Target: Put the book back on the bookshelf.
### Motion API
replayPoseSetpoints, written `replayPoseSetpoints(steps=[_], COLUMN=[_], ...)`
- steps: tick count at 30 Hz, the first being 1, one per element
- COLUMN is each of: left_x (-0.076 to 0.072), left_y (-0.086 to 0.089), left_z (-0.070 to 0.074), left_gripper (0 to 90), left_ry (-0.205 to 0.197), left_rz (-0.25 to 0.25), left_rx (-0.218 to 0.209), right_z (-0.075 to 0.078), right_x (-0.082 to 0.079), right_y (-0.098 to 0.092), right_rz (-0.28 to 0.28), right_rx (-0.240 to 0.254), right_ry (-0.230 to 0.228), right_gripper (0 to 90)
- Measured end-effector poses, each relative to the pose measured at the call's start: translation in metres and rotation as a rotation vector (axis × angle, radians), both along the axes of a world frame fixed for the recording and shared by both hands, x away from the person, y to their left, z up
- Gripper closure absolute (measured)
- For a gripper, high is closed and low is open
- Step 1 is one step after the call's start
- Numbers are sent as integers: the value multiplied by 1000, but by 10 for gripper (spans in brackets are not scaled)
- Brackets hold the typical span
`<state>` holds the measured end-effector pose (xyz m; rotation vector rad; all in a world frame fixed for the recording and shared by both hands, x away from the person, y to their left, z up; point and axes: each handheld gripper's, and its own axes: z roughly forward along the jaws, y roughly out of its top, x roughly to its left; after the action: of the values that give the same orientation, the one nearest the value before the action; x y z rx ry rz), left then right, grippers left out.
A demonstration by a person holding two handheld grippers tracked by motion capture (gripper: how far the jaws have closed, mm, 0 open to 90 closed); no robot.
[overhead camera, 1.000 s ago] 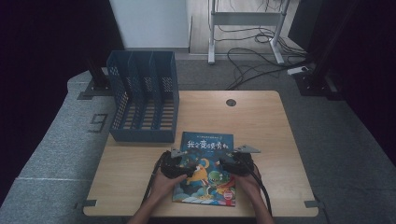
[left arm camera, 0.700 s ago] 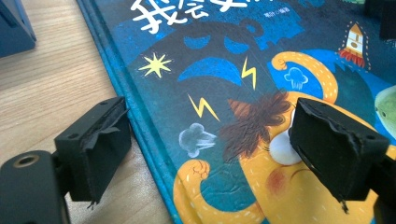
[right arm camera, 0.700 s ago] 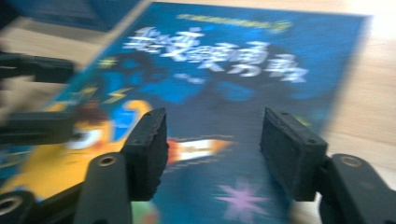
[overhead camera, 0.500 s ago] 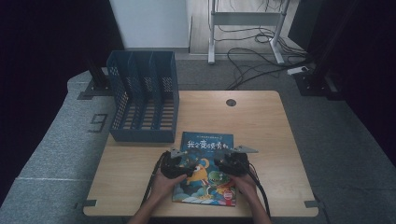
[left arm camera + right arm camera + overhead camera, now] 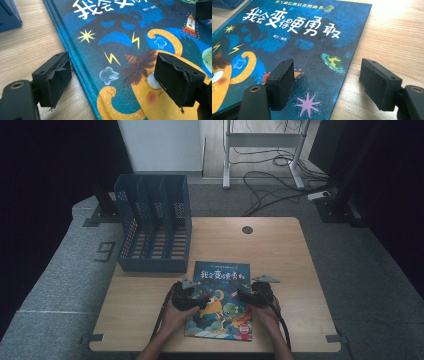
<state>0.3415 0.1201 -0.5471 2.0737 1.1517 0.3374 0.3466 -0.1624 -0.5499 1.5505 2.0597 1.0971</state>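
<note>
A picture book lies flat and shut on the wooden bench, near the front edge. Its cover faces up. The cover is dark blue with big white letters across the top. Below them is a yellow-orange monster with brown hair, and a green one beside it. Small stars, yellow lightning bolts, a ringed planet and a little rocket are drawn around them. The spine is on the left side.

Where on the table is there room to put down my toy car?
The table is bare right of the book, and at the back between the rack and the round hole. It is crowded at the front, where both grippers straddle the book's edges.
</note>
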Motion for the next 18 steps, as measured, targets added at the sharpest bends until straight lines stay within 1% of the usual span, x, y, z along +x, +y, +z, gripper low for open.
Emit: replayPoseSetpoints(steps=[1,3,4,6,8,10,12,14,16,18], left_x=[1,2,2,2,2,2,3,4,5,5], left_y=[0,1,1,1,0,0,2,5,8,9], left_z=[0,0,0,0,0,1,2,3,3,3], left_gripper=[140,140,141,147,150,174,202,235,253,256], left_ry=[1,3,3,5,4,3,15,29,37,40], left_rz=[3,7,7,1,6,13,26,40,42,39], left_rx=[-2,-9,-12,-25,-19,-13,-29,-59,-79,-87], right_z=[0,0,0,-1,-1,-1,-1,-1,-1,0], right_x=[0,0,0,-1,-1,-1,-1,-2,-2,-2], right_y=[0,1,2,3,2,1,1,2,4,4], right_rz=[6,26,28,24,19,18,14,11,12,15], right_rx=[4,30,41,31,46,52,45,28,7,-1], right_ry=[0,3,4,-1,-2,-3,-5,-12,-16,-14], right_gripper=[291,313,306,313,326,336,342,349,355,360])
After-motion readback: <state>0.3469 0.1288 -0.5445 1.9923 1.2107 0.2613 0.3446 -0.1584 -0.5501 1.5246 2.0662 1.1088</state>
